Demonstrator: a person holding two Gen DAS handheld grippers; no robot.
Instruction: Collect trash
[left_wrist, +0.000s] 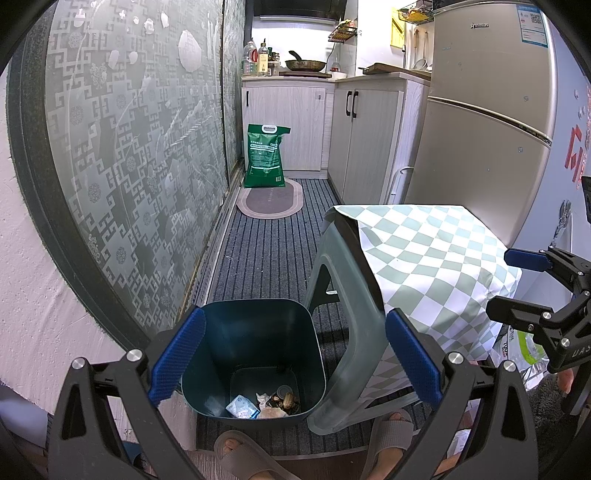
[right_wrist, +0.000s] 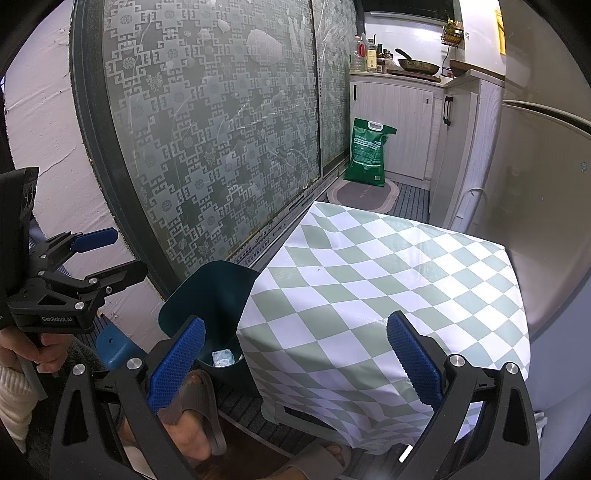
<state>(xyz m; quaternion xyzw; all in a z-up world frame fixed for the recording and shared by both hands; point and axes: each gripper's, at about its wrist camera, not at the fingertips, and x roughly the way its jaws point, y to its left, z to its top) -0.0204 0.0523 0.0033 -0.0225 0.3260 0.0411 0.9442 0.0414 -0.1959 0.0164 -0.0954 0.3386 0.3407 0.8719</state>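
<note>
**While both tongs hang empty, the trash sits low in the bin**

With nothing gripped on either side, the left tongs (left_wrist: 295, 362) are held spread wide above the dark teal bin (left_wrist: 255, 354), and the right tongs (right_wrist: 295, 362) are likewise spread over the checkered cloth (right_wrist: 388, 295) draped on the grey stool (left_wrist: 340, 295).

The collected trash (left_wrist: 262, 402) is seen at the bottom of the bin: a pale blue wrapper (left_wrist: 242, 406), crumpled paper and some brown scraps, with what looks like a round lid among them. The bin stands on the striped floor mat (left_wrist: 273, 251), just beside the stool and close to a slippered foot (left_wrist: 240, 454). No loose trash is seen on the cloth top.

The scraps are judged light and soft, easily crushed, the wrapper probably slippery; any such piece is best pinched at a crumpled fold or edge. The bin itself looks like stiff, smooth plastic, light with so little inside. If it is to be moved, the rim wall is judged the place to be pinched, the tapered sides offering poor purchase.
</note>
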